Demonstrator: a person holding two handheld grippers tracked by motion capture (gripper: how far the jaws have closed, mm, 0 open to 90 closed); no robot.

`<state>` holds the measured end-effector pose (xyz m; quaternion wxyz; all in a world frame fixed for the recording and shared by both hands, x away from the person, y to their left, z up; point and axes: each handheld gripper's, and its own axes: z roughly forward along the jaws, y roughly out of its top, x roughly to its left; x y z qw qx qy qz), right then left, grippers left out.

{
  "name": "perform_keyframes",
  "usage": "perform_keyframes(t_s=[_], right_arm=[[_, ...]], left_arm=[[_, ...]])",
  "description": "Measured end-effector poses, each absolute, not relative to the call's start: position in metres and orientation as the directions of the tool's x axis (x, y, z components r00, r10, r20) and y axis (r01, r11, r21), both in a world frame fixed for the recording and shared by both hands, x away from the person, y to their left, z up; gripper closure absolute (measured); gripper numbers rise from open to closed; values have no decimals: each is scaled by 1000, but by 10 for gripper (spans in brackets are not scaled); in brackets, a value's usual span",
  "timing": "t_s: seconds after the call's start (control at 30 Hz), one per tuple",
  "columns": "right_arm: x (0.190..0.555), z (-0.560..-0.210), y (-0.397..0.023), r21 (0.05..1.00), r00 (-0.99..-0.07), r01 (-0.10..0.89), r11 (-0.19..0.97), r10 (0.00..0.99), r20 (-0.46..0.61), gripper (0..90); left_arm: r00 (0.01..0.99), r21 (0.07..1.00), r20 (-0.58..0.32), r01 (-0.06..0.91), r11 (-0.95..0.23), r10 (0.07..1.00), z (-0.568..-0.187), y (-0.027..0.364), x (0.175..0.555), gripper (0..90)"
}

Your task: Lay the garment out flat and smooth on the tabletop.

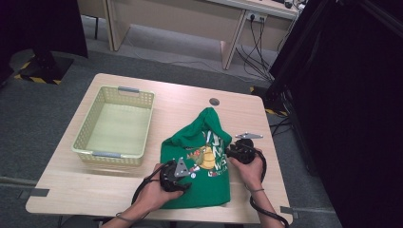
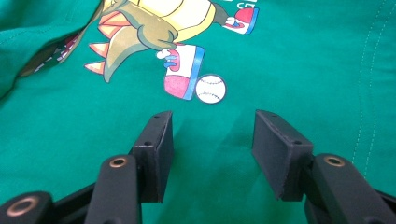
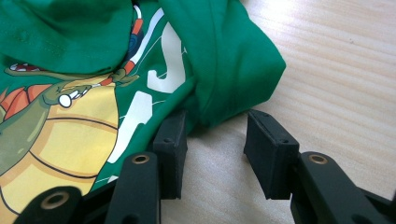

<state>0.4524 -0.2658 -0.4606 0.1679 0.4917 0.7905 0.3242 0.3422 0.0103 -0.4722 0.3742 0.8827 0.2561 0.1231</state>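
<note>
A green T-shirt (image 1: 205,189) with a cartoon dinosaur print lies partly folded on the wooden table (image 1: 180,95), near its front edge. My left gripper (image 1: 175,173) rests on the shirt's lower left part. In the left gripper view its jaws (image 2: 210,126) stand open over flat green cloth (image 2: 289,56), just below a printed baseball (image 2: 210,89). My right gripper (image 1: 240,151) is at the shirt's right edge. Its jaws (image 3: 215,126) are open, and the tip of a folded-over flap of the shirt (image 3: 224,60) reaches just between them, unpressed, with bare table (image 3: 336,70) beneath.
A pale yellow-green plastic basket (image 1: 81,142) stands empty on the table's left half. A round cable hole (image 1: 214,101) sits at the table's back edge. Behind the table are a wooden desk (image 1: 190,19) and cables; a black curtain (image 1: 351,95) hangs at the right.
</note>
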Motion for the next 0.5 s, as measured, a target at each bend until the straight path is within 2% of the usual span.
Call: perform_keyframes(t_s=[0.17,0.37,0.5], right_arm=[[449,-454,-263,684,-477,663,305,876,72,566],[457,-459,-262,672,-437,687,277,896,78,518],[458,-460,-256,681,-449,671,294,892,58,519]], left_arm=[[838,726,34,355,-590,545,-472,10,342,470],[841,735,43,339,-587,539,-473,10,340,485],[844,734,32,343,-586,535,-474,11,341,484]])
